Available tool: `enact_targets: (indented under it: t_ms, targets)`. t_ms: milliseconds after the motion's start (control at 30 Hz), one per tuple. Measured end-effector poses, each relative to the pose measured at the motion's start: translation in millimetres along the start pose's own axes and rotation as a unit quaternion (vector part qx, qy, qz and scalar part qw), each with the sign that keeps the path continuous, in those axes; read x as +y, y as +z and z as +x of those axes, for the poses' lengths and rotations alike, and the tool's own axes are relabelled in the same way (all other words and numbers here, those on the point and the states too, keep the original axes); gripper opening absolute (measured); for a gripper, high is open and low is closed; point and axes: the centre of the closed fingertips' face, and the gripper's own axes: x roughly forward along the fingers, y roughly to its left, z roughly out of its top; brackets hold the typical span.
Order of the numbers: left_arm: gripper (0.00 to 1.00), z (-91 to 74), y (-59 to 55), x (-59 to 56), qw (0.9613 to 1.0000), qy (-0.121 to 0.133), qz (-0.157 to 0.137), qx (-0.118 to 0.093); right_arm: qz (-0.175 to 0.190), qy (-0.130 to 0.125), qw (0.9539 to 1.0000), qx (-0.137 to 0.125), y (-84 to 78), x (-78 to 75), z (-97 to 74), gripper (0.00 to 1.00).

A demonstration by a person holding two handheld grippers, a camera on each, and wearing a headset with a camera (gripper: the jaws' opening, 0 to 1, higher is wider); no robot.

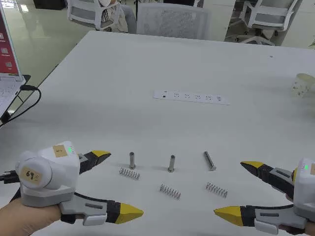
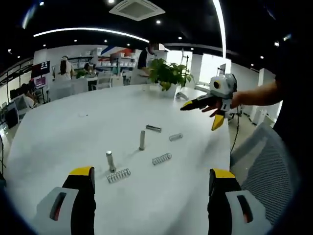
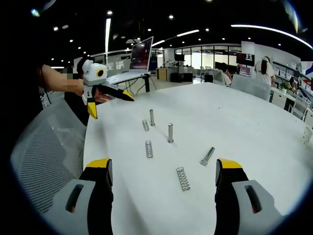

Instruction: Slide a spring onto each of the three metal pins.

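The left claw (image 1: 122, 183) and right claw (image 1: 232, 188) hover released over the table (image 1: 147, 73); three springs (image 1: 170, 191) lie near three pins (image 1: 171, 163), one toppled.

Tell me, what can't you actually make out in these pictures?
- Head view: paper cup cut by the right edge; contents unseen.
- Head view: laptop cut by the left edge; screen text unreadable.
- Head view: power strip markings too small to read.
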Motion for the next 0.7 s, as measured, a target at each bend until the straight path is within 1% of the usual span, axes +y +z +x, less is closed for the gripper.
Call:
enact_targets:
  t_ms: [133, 267, 467, 700]
  targets:
    - [0.94, -0.7, -1.0, 0.2, 1.0000, -0.001, -0.001, -0.001, 0.001, 0.001, 1.0000, 0.000, -1.9, 0.9, 0.6, 0.87]
    - [0.94, -0.9, -2.9, -0.3, 1.0000, -0.001, 0.000, 0.002, 0.001, 0.000, 1.0000, 0.000, -1.3, 1.1, -0.2, 0.87]
    - [0.94, -1.8, -2.7, -0.3, 1.0000, 0.000, -0.001, 0.001, 0.000, -0.001, 1.0000, 0.001, -1.4, 1.3, 0.1, 0.87]
    - [0.94, -3.0, -4.0, 0.4, 1.0000, 0.002, -0.002, 0.001, 0.001, 0.000, 1.0000, 0.004, -5.8, 3.5, 2.3, 0.86]
